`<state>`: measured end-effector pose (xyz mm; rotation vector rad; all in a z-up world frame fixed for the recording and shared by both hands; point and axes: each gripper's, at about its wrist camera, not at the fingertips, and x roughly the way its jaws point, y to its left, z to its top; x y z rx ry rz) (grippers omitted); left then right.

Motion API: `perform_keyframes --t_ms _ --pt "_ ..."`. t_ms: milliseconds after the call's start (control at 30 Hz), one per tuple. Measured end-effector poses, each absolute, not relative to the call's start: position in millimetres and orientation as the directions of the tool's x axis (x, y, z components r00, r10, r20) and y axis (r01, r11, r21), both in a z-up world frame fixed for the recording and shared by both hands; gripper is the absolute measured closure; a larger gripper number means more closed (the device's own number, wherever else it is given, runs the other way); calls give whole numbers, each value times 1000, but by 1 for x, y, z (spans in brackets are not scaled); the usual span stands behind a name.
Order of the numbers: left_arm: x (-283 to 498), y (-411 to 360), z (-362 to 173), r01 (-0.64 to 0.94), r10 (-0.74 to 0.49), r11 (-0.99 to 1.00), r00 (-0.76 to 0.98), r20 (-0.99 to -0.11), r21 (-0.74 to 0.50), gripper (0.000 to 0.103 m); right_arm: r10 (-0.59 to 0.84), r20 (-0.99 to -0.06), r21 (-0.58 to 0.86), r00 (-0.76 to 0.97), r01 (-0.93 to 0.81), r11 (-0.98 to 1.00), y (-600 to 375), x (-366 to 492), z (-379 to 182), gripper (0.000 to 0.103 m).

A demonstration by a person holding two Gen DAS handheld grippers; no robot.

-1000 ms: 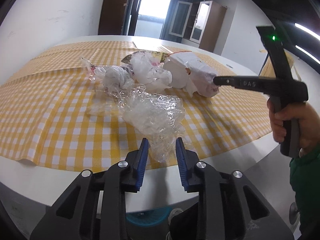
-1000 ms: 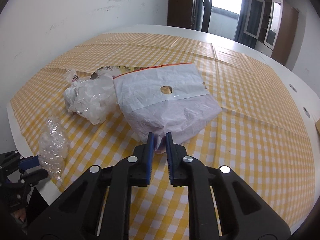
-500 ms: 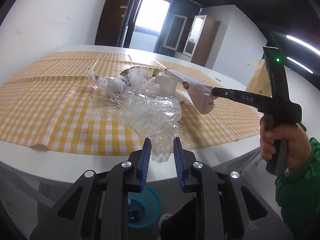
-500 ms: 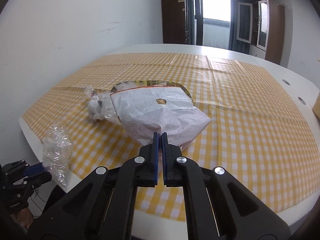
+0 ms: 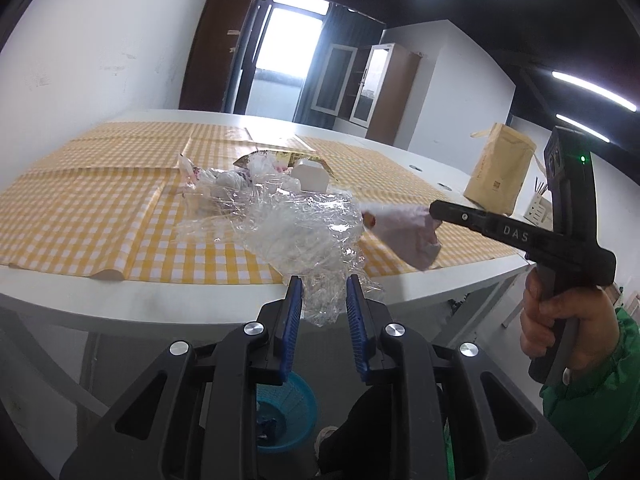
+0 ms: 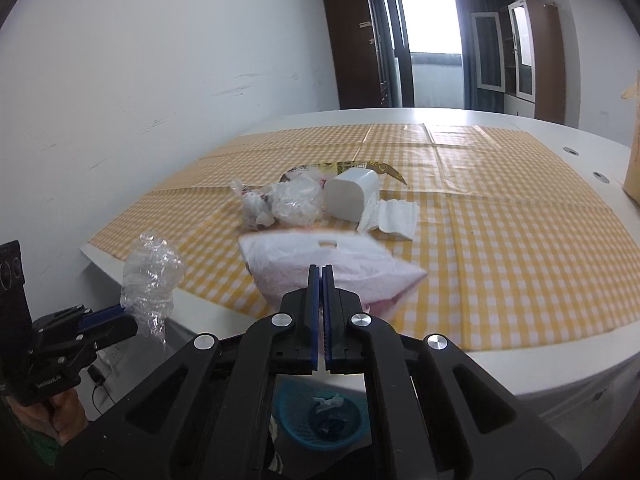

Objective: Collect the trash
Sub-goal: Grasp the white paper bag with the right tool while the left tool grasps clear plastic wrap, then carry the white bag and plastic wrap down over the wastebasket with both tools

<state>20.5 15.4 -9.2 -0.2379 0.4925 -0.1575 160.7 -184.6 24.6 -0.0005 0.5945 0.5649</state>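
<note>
My left gripper (image 5: 322, 300) is shut on a crumpled clear plastic wrap (image 5: 304, 236), held off the table's near edge. From the right wrist view the same wrap (image 6: 150, 276) hangs from the left gripper (image 6: 120, 314) at the lower left. My right gripper (image 6: 322, 292) is shut on a corner of a white plastic bag (image 6: 304, 264), lifted above the yellow checked cloth (image 6: 500, 220). The left wrist view shows that bag (image 5: 404, 232) dangling from the right gripper (image 5: 434, 210), which a hand in a green sleeve holds.
On the cloth lie crumpled bags (image 6: 296, 204), a white tissue pack (image 6: 352, 194), a paper napkin (image 6: 390, 218) and a flat yellow wrapper (image 6: 352, 166). A blue basket (image 6: 324, 416) stands on the floor below the table edge. A brown paper bag (image 5: 500, 168) stands far right.
Both grippers drew back toward the table's near edge and rose with their loads. The right jaws shut on the white bag and lifted it off the pile, uncovering the tissue pack.
</note>
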Motion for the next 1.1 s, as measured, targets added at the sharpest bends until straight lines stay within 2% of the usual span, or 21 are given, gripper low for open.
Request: perform_keyframes --t_ms 200,700,967,1100 --pt "16 22 -15 81 -216 952 861 -461 -294 82 504 -535 163 678 -502 849 -183 152 21 103" --pt "-31 26 -8 117 -233 956 860 -454 -270 82 550 -516 177 657 -547 818 -180 99 27 103" --pt "-72 32 -2 132 -228 962 872 -434 -241 82 567 -553 174 610 -581 795 -169 60 15 103" --pt "-69 29 -12 143 -252 955 851 -460 -259 82 562 -577 168 593 -587 792 -165 49 2 103"
